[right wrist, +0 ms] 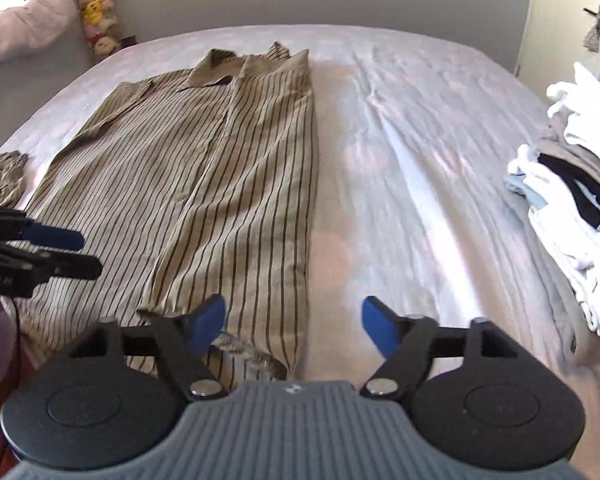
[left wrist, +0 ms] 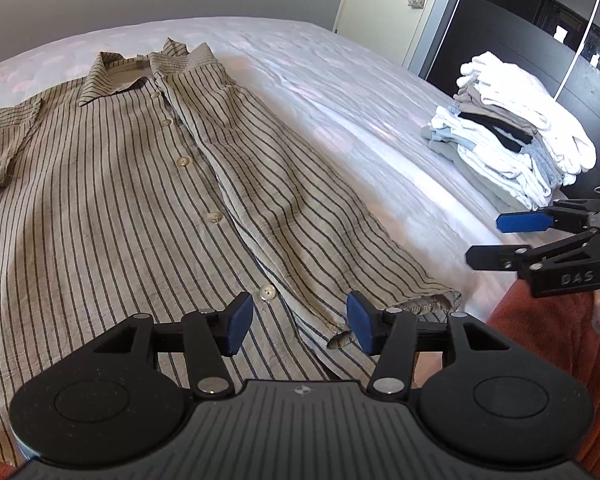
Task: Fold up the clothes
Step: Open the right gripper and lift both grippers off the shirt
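The striped button-up shirt [left wrist: 112, 184] lies collar-away on the bed [right wrist: 420, 152], its right side folded in over the placket and its left short sleeve spread out. Both the left claw [left wrist: 298, 326] and right claw [right wrist: 294, 326] hover wide and empty at the hem; folding the spread side likewise means pinching single-layer edges and keeping stripes parallel. A stack of folded laundry [left wrist: 512, 136] sits well right of the shirt, out of the way.

A tan short-sleeved shirt [left wrist: 148, 184] with dark vertical stripes and pale buttons lies flat, collar away from the tongs, hem just beneath their open tips; its right side is folded inward over the front, the left sleeve spread out
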The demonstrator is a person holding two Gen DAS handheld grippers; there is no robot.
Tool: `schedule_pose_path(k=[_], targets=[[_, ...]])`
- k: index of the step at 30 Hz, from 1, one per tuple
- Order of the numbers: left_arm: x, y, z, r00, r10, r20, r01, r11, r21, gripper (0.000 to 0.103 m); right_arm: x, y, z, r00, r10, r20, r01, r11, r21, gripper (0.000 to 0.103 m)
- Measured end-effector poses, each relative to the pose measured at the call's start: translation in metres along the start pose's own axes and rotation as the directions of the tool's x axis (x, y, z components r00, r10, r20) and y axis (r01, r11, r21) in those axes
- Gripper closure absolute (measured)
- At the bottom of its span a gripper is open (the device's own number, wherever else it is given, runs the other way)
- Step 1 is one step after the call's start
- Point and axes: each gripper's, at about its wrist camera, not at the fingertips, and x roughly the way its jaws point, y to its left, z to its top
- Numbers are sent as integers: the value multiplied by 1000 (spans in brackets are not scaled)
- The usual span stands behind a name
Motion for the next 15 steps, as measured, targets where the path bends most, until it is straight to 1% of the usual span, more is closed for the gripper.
schedule_pose_path(k=[3, 4, 5, 9, 12, 13, 15], targets=[[-3, -1, -1, 1000, -4, 14, 4, 1000, 7, 45, 5, 9, 2, 998, -70, 5, 70, 997, -15, 23], [-3, -1, -1, 1000, 0, 14, 0, 1000, 5, 44, 5, 10, 3, 995, -97, 4, 97, 995, -6, 21], [-3, -1, -1, 1000, 6, 13, -6, 1000, 0, 44, 4, 9, 5, 995, -100, 12, 100, 995, 8, 18], [-4, 2, -1, 1000, -6, 22, 6, 1000, -16, 44, 1, 5, 12, 994, -96, 50, 92, 994, 64, 18], [-5, 3, -2, 1000, -6, 27, 7, 1000, -24, 44, 0, 11, 17, 990, -44, 135, 30, 994, 104, 16], [-5, 3, -2, 1000, -3, 24, 4, 1000, -27, 44, 2, 14, 19, 987, -35, 156, 17, 993, 116, 13], [-3, 4, -2, 1000, 3, 17, -2, 999, -33, 44, 9, 18, 20, 984, -18, 178, -7, 990, 139, 12]])
